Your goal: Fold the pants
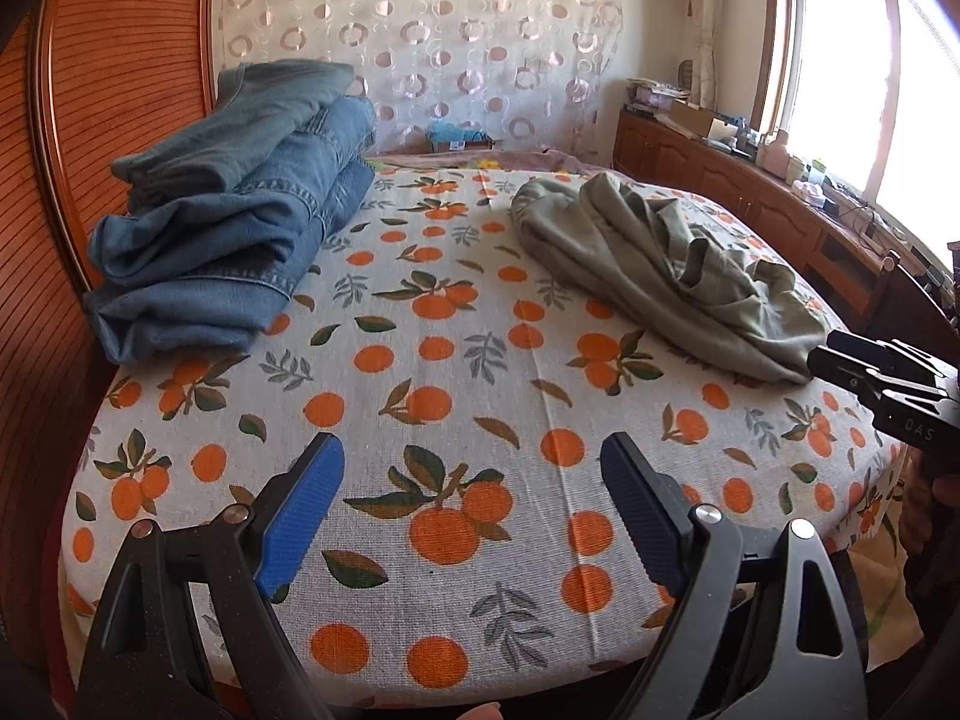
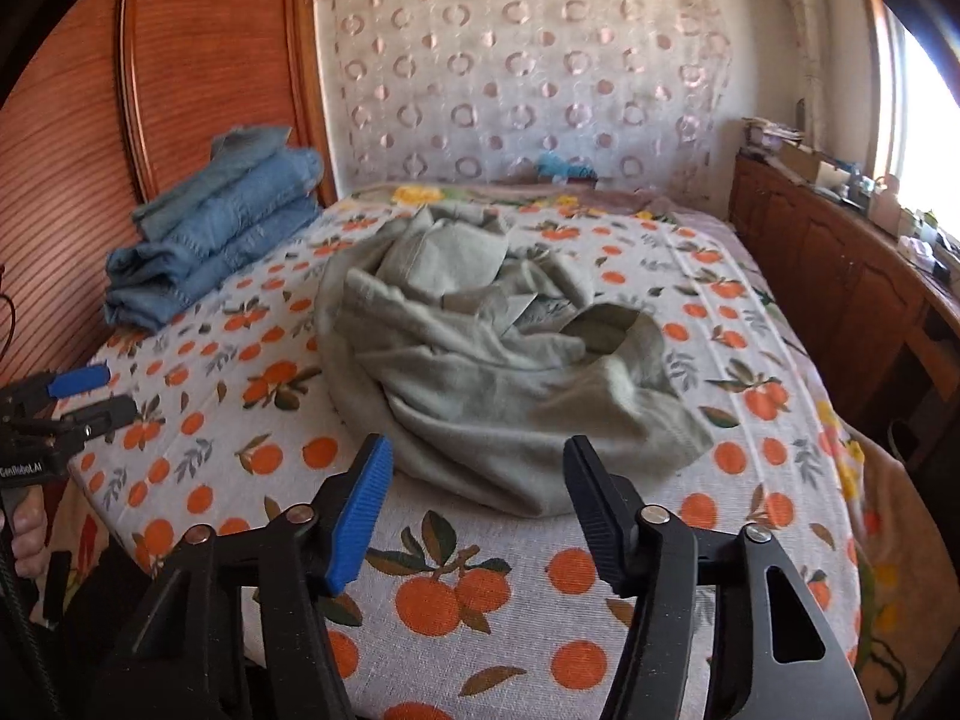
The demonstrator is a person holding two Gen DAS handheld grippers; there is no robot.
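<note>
A: Surface?
B: Bed sheet (image 1: 456, 360), orange-fruit print; wooden headboard (image 1: 120, 90), patterned curtain (image 2: 528, 72), window (image 1: 840, 60).
A: Pants?
B: Green pants (image 2: 480, 348) crumpled mid-bed; 1 folded jeans stack (image 1: 240, 222) by headboard.
A: Jaws?
B: Left gripper (image 1: 474, 480), right gripper (image 2: 477, 480): both parted, gripping nothing.

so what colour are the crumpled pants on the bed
Pale sage green; clearest in the right wrist view.

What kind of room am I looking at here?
Most likely a bedroom in a home: a bed under an orange-print sheet, a wooden headboard, folded jeans and crumpled green pants lying on it.
</note>
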